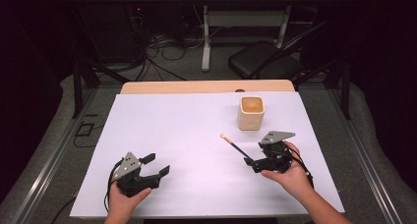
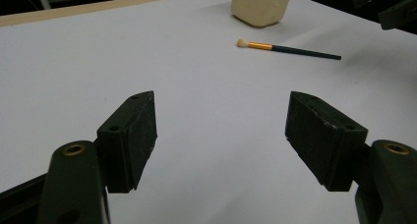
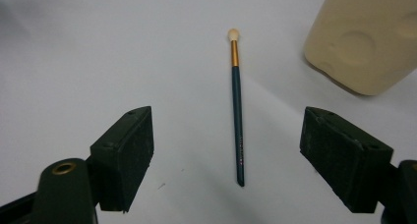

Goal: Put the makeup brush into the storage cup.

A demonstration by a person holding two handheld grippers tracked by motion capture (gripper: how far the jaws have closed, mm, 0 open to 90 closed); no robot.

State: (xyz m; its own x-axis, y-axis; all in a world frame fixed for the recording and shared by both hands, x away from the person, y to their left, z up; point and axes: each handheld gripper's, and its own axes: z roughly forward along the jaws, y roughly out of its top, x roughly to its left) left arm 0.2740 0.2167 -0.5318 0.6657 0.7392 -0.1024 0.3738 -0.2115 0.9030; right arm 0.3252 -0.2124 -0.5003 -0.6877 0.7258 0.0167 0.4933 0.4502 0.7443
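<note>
A white sheet (image 1: pixel 187 150) covers the pale wooden table, with dark floor, cables and a black chair (image 1: pixel 263 62) beyond its far edge. On the sheet lies a slim brush with a dark teal handle, gold ferrule and cream tip (image 3: pixel 237 111); it sits flat, its tip toward the cream square ceramic cup (image 1: pixel 251 113), which stands upright near it but apart.

Your right gripper (image 3: pixel 226 150) has its jaws spread wide, and in its own view the brush handle's tail end lies between them, a little left of midway, running straight away from you. That lines the jaws up across the handle, which is what you want. Lower until the pads straddle the handle just above the sheet, and take it a little farther up than the very tail so it does not pivot when lifted. Close gently; the handle is thin and round and would likely roll if one pad touches first, so centre it before squeezing.

Your left gripper (image 1: pixel 150 166) rests near the front left of the sheet, jaws also wide, holding nothing, well apart from the brush. Leave it there.
</note>
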